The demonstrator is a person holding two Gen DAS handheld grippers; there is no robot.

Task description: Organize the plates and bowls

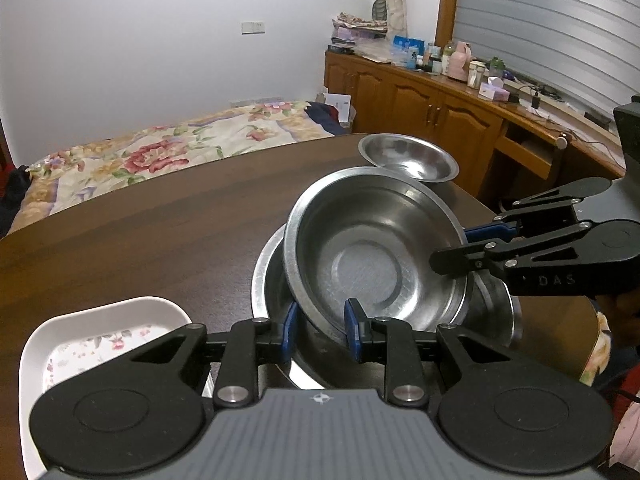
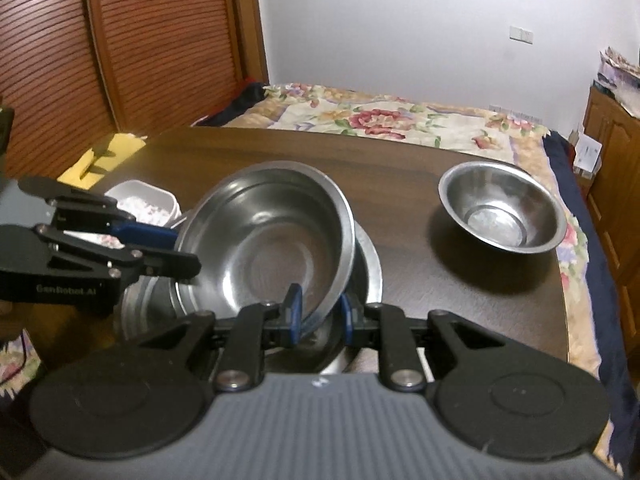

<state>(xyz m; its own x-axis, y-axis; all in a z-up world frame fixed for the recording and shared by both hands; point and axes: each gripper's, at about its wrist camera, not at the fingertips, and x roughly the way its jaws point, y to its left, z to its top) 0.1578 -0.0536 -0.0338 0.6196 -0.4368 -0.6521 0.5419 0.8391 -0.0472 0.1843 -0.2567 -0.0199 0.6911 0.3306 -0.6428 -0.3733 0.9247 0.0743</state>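
A mid-sized steel bowl [image 1: 360,268] [image 2: 264,256] tilts inside a wider, shallow steel basin [image 1: 260,280] [image 2: 370,264] on the dark wooden table [image 1: 140,240] [image 2: 400,160]. My left gripper [image 1: 322,330] [image 2: 176,250] is shut on the bowl's near-left rim, one pad inside and one outside. On the opposite rim my right gripper [image 2: 320,314] [image 1: 460,246] is shut the same way. A smaller steel bowl [image 1: 412,156] [image 2: 500,208] stands alone farther along the table, apart from both grippers.
A white rectangular dish [image 1: 36,356] [image 2: 136,192] with a floral bottom sits by the basin on the left gripper's side. Beyond the table lie a bed with a flowered cover [image 1: 160,152] [image 2: 380,116] and a cluttered wooden cabinet [image 1: 420,100].
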